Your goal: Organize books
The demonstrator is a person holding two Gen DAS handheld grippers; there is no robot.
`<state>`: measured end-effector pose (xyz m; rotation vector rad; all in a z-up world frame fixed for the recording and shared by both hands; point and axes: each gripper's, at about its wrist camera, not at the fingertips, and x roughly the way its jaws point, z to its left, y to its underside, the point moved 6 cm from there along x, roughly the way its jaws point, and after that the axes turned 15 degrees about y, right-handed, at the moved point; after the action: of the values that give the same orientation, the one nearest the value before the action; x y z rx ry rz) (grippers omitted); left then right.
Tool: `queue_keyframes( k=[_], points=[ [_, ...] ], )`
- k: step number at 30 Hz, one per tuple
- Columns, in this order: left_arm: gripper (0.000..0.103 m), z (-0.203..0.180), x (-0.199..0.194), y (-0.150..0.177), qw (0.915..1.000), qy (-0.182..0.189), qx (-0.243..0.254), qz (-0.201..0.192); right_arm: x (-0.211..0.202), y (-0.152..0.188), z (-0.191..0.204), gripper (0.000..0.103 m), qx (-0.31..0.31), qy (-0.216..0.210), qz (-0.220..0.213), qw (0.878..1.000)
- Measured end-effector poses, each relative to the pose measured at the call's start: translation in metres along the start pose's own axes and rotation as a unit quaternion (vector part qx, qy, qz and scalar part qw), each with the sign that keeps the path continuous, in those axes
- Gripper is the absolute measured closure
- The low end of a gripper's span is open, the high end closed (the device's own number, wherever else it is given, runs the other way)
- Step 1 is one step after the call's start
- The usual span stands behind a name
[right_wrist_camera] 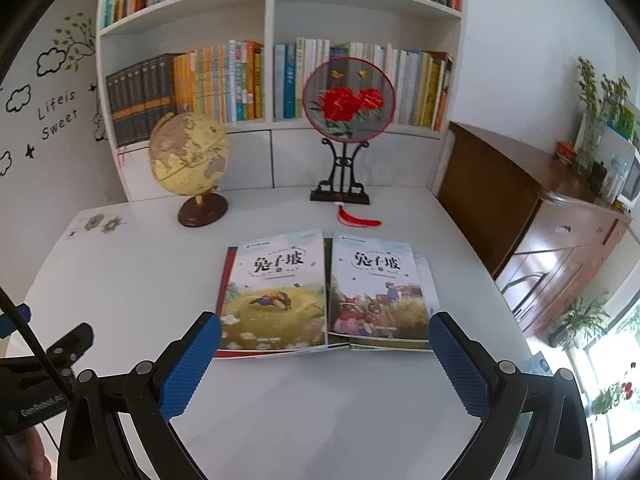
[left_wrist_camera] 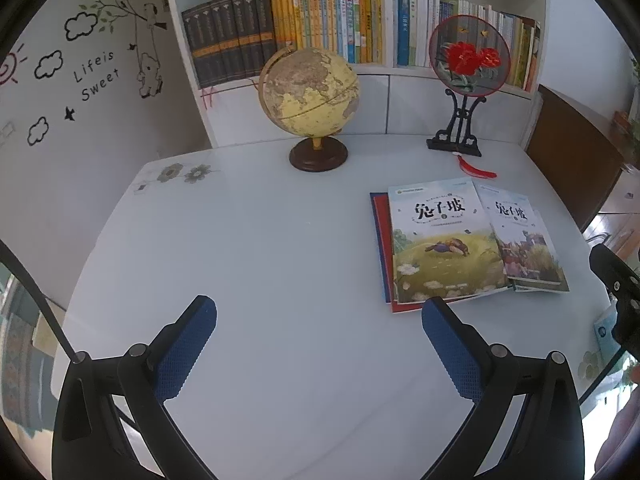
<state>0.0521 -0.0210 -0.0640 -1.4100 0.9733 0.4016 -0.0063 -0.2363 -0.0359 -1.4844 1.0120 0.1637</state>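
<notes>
Your right gripper (right_wrist_camera: 325, 364) hangs just short of the books with its blue pads (right_wrist_camera: 191, 364) spread wide and nothing between them; your left gripper (left_wrist_camera: 319, 354) is likewise wide open and empty, over bare white table (left_wrist_camera: 248, 248) well to the left of the books. The books lie flat on the table, face up: a left paperback (right_wrist_camera: 276, 292) with a meadow cover, a right paperback (right_wrist_camera: 378, 292) of the same series touching it along its inner edge, and a red-edged book (right_wrist_camera: 225, 280) peeking out beneath the left one. I judge them thin, light and floppy, with glossy covers that will likely slide on the smooth tabletop and on each other. Lying flat, they offer no edge to pinch from above, so you would probably need to slip one finger under the near edge, or nudge a book toward the table's rim, then clamp across cover and pages near the spine, where it is stiffest. Behind them stand the globe (right_wrist_camera: 188, 160) and the embroidered fan (right_wrist_camera: 349, 98) on its stand, well clear, with the bookshelf (right_wrist_camera: 269, 60) beyond.
</notes>
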Motion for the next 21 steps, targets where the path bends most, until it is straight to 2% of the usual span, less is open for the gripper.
queue_keyframes(
  k=[7,10,16,19,21],
  points=[
    [0.001,-0.019,0.038,0.003,0.9967,0.066,-0.009,0.047,0.018,-0.005,-0.021,0.000,0.009,0.011,-0.003,1.000],
    [0.001,-0.029,0.060,0.004,0.9950,0.072,-0.004,0.069,0.029,-0.006,-0.030,0.000,0.017,0.010,-0.003,1.000],
    [0.001,-0.054,0.115,-0.022,0.9949,0.047,0.032,0.083,0.063,-0.004,-0.034,0.000,0.016,0.010,0.014,1.000],
    [0.001,-0.063,0.140,-0.034,0.9947,0.054,0.031,0.082,0.088,-0.001,-0.032,0.000,0.009,0.009,0.029,0.999],
    [0.001,-0.067,0.159,-0.036,0.9932,0.066,0.019,0.094,0.106,0.000,-0.030,0.000,0.004,0.007,0.038,0.999]
  ],
)
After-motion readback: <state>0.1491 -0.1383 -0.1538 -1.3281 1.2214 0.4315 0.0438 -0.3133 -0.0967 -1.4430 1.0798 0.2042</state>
